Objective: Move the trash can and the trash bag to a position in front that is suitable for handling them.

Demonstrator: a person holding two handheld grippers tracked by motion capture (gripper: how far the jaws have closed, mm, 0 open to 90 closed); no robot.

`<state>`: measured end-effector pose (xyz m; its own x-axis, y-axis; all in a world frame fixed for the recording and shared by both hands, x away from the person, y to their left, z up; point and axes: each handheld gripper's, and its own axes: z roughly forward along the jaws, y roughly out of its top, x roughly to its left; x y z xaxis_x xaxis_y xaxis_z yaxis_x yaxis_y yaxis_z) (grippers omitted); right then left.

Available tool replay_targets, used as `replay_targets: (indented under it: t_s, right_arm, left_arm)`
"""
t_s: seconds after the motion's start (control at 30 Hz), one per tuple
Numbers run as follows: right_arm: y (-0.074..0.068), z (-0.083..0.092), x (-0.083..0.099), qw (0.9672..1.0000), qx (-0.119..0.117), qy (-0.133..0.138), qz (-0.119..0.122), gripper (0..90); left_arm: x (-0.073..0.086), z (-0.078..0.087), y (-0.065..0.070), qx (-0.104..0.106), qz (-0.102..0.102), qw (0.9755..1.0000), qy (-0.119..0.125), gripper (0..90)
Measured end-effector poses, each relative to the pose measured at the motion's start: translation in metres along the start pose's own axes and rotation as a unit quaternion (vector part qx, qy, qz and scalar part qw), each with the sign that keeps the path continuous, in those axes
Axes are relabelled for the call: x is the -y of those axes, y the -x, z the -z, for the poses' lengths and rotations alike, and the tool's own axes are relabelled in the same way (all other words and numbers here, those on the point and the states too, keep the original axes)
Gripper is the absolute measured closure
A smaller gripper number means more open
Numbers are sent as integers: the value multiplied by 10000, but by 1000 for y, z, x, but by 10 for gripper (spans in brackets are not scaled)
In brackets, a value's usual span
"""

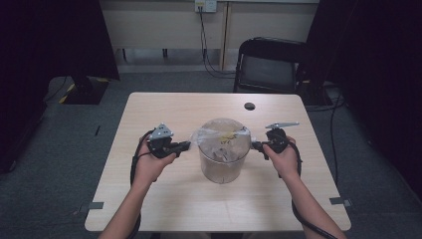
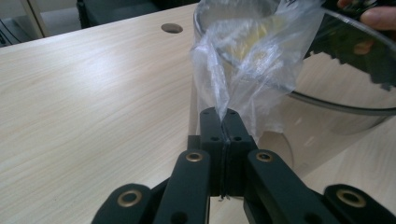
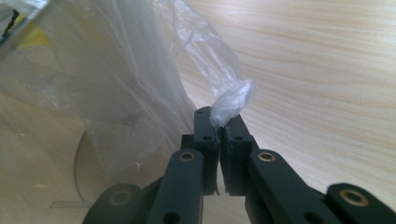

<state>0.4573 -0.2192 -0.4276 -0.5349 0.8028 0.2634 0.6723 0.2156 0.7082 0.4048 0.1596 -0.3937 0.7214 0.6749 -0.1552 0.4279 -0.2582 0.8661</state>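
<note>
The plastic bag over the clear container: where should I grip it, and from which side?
Grip the plastic bag by its loose rim, from the left and right sides at once. The film is thin and bunches into tabs there; the left gripper and right gripper each pinch one beside the container.

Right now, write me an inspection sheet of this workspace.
Surface: light wooden table with a dark round hole near the far edge.
Job's things: clear plastic bag stretched over the mouth of a clear round container; something yellow inside.
Clutter: nothing seen.
Grippers: left gripper shut on the bag's edge; right gripper shut on the opposite edge.
Cables: black cables trail from both grippers; more hang from a wall socket.
Surroundings: folding chair, grey floor, dark curtains.
</note>
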Motion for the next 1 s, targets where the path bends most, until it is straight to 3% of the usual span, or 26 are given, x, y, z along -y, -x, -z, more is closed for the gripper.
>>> replay_targets:
  t_s: [0.07,0.27,0.3,0.4,0.5,0.63,0.77,0.87,1.0]
  right_arm:
    - [0,2,-1,10000,51,6,44,872]
    - [-6,19,-5,9998,47,137,112,871]
    - [-7,22,-6,9997,47,175,152,872]
    - [-13,30,-9,9995,-7,216,243,874]
    - [-14,30,-6,9994,18,149,315,875]
    - [-8,19,2,9998,20,90,160,870]
    - [-6,16,2,9999,40,109,102,854]
    - [-6,19,1,9999,55,119,106,857]
    - [-6,23,1,9998,70,124,114,863]
  left_arm:
    - [2,-1,-1,-3,-18,9999,-110,897]
    - [23,-23,-7,171,353,9990,-195,898]
    - [25,-26,-6,174,336,9991,-193,898]
    - [22,-27,-3,148,183,9993,-282,897]
    - [19,-19,-3,73,145,9996,-221,893]
    - [15,1,0,-38,-80,9997,233,888]
    - [13,17,1,-124,-343,9967,727,874]
    - [15,19,4,129,-452,9949,893,889]
    - [22,13,6,434,-658,9941,743,894]
